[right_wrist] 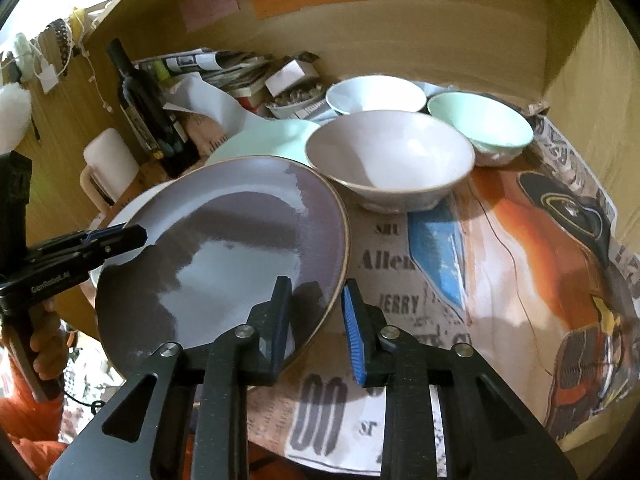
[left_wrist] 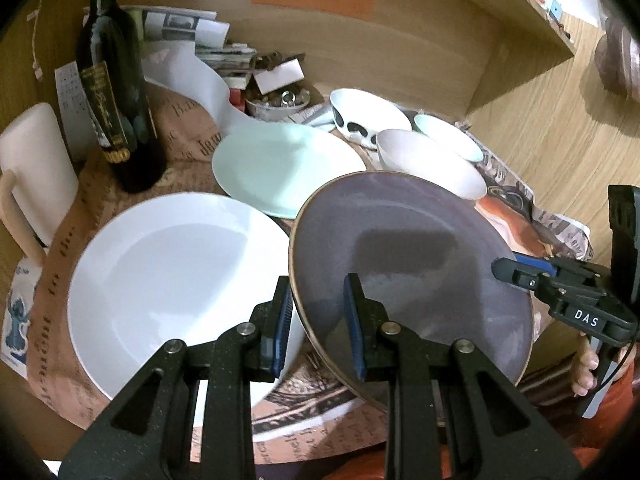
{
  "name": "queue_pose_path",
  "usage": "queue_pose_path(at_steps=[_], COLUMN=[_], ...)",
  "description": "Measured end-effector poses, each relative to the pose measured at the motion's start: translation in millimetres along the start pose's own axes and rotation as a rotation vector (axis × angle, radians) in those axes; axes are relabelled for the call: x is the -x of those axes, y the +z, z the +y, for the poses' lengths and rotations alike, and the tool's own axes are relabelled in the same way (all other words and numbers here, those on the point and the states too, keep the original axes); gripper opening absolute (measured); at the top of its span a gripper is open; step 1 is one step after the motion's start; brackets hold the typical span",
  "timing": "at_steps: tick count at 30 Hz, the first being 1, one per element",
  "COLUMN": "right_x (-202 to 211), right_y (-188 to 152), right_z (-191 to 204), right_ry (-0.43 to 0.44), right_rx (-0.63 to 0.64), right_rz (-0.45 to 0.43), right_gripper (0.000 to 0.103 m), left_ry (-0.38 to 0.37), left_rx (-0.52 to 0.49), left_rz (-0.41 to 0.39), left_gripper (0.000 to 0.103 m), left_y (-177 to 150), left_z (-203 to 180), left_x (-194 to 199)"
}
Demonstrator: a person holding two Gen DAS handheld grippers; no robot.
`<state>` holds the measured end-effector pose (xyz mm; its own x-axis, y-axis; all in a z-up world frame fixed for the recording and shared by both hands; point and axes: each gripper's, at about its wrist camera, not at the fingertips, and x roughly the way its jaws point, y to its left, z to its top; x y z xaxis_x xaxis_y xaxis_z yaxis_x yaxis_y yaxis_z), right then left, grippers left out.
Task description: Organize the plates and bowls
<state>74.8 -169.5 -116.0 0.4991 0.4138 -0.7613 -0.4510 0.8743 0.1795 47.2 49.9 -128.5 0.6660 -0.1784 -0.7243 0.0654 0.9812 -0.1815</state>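
A grey-purple plate (left_wrist: 400, 240) with a brown rim hangs tilted above the newspaper-covered table, held from two sides. My left gripper (left_wrist: 316, 280) is shut on its near left rim, one finger over the plate and one outside it. My right gripper (right_wrist: 318, 282) is shut on the plate (right_wrist: 240, 240) at its opposite rim. Each gripper shows in the other's view: the right gripper (left_wrist: 500, 268) at the plate's right edge, the left gripper (right_wrist: 140, 234) at its left edge. A white plate (left_wrist: 172, 288) lies under the grey plate's left side.
A pale green plate (left_wrist: 280, 164) lies behind. Three bowls stand at the back right: white (right_wrist: 388, 156), mint (right_wrist: 480, 124), black-spotted (left_wrist: 368, 114). A dark wine bottle (left_wrist: 116, 100) and a white mug (left_wrist: 32, 168) stand left. Papers and clutter fill the back. Wooden walls enclose the table.
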Motion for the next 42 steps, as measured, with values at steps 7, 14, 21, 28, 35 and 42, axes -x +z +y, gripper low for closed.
queue_pose_path(at_steps=[7,14,21,28,35,42], right_x=[-3,-9,-14,-18,-20,-6], right_y=[-9,-15,-17,-16,-15,-8], right_z=[-13,-24,-35,-37,-36,-32], right_ry=[-0.001,-0.011,-0.022,-0.025,-0.033,-0.091], right_rx=[-0.031,-0.055,-0.065,-0.057,-0.048,-0.032], right_rz=[0.022,0.048,0.068,0.067,0.071,0.013], right_gripper=[0.023,0.023,0.023,0.023,0.026,0.027], left_ry=[-0.005,-0.004,0.0,0.008,-0.009,-0.004], left_rx=[-0.01,-0.018,-0.036,-0.033,-0.032,-0.038], left_rz=[0.057,0.104,0.119,0.118,0.124,0.087], left_gripper=[0.025,0.025,0.025,0.025,0.025,0.026], left_y=[-10,-16,-16,-13,-13,-11], left_z=[-12,-20,-29,-27,-25,-22], left_x=[-15,-31,-43,-48,-50,-43])
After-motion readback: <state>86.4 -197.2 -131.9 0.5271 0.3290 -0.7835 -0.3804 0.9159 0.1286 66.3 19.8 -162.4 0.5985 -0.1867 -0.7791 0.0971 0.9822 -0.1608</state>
